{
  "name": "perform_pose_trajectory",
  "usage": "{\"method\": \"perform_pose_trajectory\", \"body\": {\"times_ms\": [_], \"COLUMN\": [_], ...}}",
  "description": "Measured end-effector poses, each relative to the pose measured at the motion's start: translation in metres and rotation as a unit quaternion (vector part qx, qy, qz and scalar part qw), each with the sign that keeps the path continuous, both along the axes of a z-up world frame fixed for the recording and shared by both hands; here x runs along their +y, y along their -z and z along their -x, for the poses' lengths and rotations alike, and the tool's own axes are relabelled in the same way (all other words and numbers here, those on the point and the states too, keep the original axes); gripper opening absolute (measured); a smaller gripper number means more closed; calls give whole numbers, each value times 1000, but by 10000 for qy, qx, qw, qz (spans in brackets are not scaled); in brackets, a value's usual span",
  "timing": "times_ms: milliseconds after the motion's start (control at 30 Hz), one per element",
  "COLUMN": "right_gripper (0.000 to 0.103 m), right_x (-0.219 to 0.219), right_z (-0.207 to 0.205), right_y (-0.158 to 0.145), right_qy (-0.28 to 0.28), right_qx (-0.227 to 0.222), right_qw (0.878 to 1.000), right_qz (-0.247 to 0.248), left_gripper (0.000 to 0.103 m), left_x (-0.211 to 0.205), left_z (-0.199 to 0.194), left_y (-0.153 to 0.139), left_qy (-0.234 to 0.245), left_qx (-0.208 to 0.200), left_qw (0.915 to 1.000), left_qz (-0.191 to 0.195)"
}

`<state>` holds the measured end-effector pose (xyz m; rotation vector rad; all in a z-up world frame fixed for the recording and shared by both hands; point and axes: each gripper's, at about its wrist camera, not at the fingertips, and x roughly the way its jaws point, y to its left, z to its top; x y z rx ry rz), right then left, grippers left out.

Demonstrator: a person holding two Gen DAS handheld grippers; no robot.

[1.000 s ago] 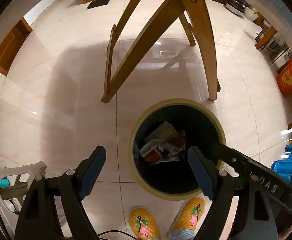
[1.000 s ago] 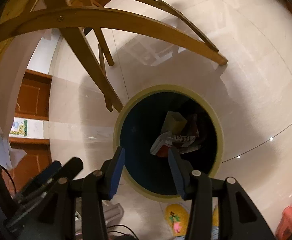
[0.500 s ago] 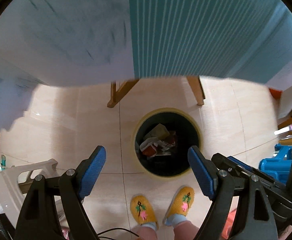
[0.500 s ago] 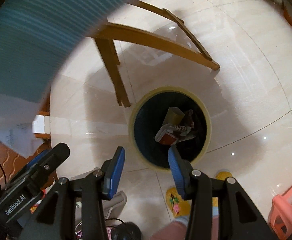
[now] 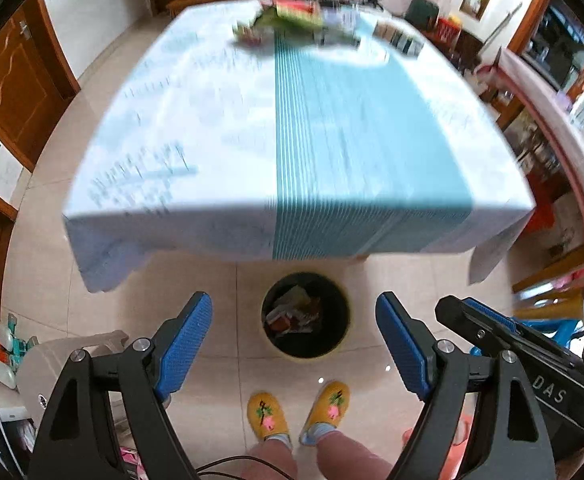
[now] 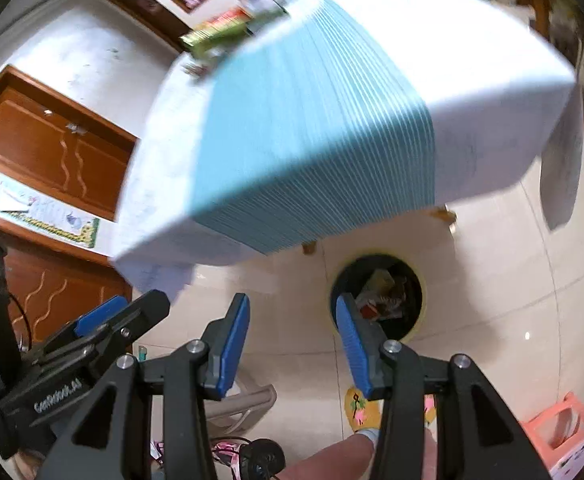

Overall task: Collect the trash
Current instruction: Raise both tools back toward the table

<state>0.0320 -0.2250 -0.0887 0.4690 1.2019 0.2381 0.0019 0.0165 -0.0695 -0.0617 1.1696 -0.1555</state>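
Tiled floor (image 5: 420, 292), round bin (image 5: 306, 316) mouth upward, trash (image 5: 292, 312) inside; left claw (image 5: 294, 344) wide, right claw (image 6: 292, 340) parted, both empty

Both grippers risen above the table (image 5: 211, 128), trash bin (image 5: 306, 316) farther below

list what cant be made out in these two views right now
- Items on the table's far end: motion-blurred in both views.
- Trash in the bin: too small and dark; the right gripper hides part.
- Table legs: hidden under the tablecloth.
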Motion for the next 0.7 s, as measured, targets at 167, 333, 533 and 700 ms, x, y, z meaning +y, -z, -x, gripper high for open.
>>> {"method": "perform_pose_trajectory", "body": {"times_ms": [167,333,533,700], "right_gripper": [45,45,45,45], "right_x": [6,9,9,8], "right_z": [-5,-12,-28,-45], "right_y": [-64,-104,-143,-170], "right_qy": [-180,-323,-500,-738], "right_qx": [-503,-937,-1408,-1737], "right_qw": [9986,9951,9887,9819], "right_qz": [22,6,-98,-169], "left_gripper": [82,82,82,82], "left_x": [8,19,19,15], "left_z": [3,1,-3,-12], "left_y": [-61,-112,-156,-184], "left_qy": [-75,-187,-276,-430], "left_qx": [-440,-859,-1314,-1555], "left_qw": [9990,9961,9909,9869], "left_qz": [81,94,50,16]}}
